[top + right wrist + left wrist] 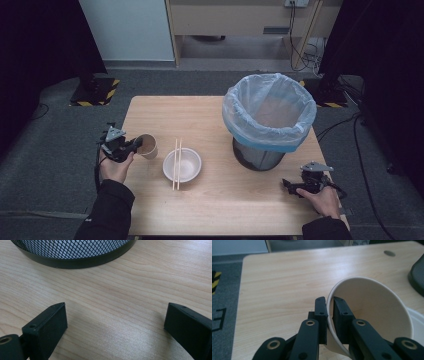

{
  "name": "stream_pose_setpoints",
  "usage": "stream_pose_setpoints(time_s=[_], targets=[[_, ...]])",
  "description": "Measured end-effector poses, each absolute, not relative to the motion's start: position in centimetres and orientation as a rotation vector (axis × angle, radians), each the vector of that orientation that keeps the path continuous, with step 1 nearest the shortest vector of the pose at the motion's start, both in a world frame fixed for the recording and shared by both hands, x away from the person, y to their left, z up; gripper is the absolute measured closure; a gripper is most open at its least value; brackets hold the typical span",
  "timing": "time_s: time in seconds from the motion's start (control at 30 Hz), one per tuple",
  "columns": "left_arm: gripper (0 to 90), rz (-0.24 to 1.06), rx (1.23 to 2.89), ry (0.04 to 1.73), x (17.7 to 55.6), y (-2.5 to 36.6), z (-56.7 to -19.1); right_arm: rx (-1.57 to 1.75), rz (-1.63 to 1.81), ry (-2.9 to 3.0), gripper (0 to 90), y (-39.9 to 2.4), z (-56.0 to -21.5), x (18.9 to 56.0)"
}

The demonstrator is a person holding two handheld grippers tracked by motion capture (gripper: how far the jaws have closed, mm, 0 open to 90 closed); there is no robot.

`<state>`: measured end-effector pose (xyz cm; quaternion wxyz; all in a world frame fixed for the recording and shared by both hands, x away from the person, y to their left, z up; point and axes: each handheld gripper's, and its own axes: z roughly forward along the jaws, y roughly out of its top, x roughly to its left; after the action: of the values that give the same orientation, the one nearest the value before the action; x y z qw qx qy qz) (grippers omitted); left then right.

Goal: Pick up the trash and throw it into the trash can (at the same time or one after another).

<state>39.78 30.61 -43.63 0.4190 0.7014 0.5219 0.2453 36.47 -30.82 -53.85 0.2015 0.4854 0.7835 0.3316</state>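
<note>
**A:** Your left hand-held gripper (330, 315) is clamped on the wall of the paper cup (372, 312), one jaw inside the rim and one outside. From the high view, the cup (148, 146) is tipped toward you at the left side of the desk (210, 205), just beside the white bowl (182, 165).

**B:** How will it handle?

**A:** Lightly, I'd judge. A thin paper wall is soft and gives under pressure, so squeeze no harder than you must or the rim will fold. The rim is the sensible place to hold, since it's the stiffest part. The cup looks empty in the left gripper view.

**B:** And your right side?

**A:** Your right hand-held gripper (115, 322) has its jaws wide apart, holding nothing, low over bare wood near the base of the mesh bin (75, 252).

**B:** What's in the containers?

**A:** The bowl carries a pair of chopsticks (176, 164) laid across it; otherwise it seems empty. The bin (269, 120) stands at the right of the desk, lined with a pale blue bag (295, 127); you can't tell whether anything lies at its bottom.
</note>
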Motion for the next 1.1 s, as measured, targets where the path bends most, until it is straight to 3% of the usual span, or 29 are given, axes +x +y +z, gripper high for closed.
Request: stream_pose_setpoints(time_s=[0.57, 1.1], targets=[[81.7, 0.676, 1.634, 1.227, 38.1, 31.3, -39.8, 1.356, 0.926, 2.188, 4.8, -30.8, -53.9, 36.5], [81.7, 0.709, 1.582, 1.078, 36.3, 29.3, -36.0, 1.356, 0.926, 2.188, 4.8, -30.8, -53.9, 36.5]])
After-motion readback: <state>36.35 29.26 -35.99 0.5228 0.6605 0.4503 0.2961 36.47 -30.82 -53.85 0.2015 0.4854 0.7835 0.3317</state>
